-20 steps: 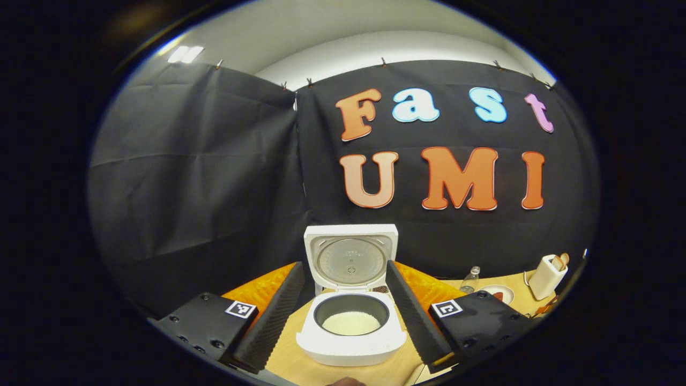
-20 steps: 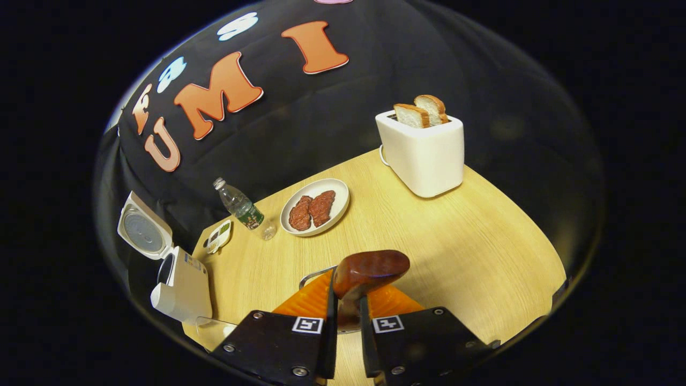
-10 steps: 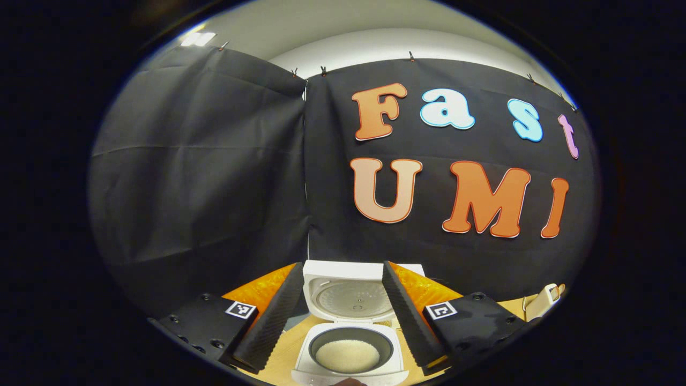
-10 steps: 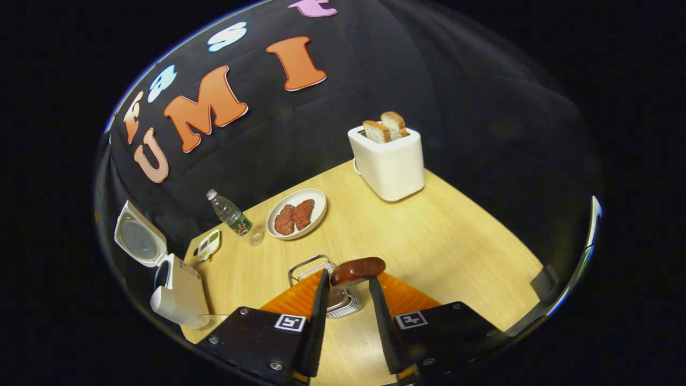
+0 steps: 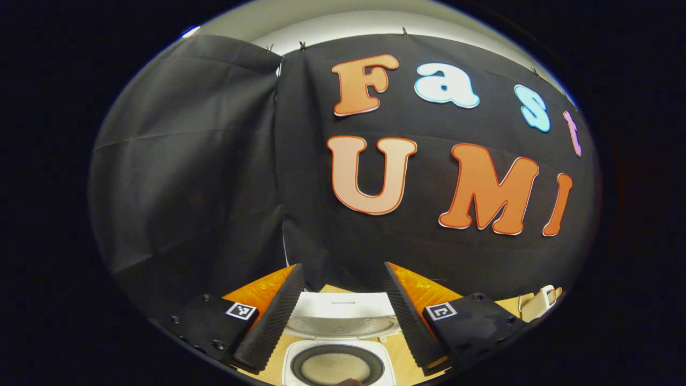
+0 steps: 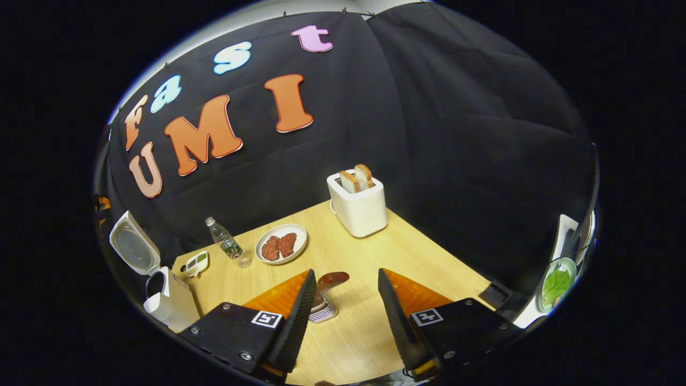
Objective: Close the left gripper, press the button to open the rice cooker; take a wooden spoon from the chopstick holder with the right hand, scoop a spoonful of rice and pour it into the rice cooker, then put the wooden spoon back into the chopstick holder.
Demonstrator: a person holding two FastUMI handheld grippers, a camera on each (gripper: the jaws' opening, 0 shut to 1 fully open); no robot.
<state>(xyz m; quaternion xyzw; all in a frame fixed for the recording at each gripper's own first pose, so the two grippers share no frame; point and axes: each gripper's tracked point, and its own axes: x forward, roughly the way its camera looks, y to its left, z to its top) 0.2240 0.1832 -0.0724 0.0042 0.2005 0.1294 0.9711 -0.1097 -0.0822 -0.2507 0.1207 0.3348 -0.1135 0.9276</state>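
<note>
Wooden spoon [image 6: 330,280] 1, toast slices [image 6: 356,179] 2, bottle [image 6: 226,247] 1

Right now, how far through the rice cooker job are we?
Effectively finished. The rice cooker lid stands open with rice in the pot. The wooden spoon sits in the chopstick holder. The right tool is open and empty above the table; the left tool is open above the cooker. Nothing obvious remains.

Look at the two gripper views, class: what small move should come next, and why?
Probably just draw both grippers back to rest. The wooden spoon already stands in the chopstick holder, the right gripper has its jaws open and clear of it, and the rice cooker is open with rice inside. The left gripper is open too, holding nothing.
</note>
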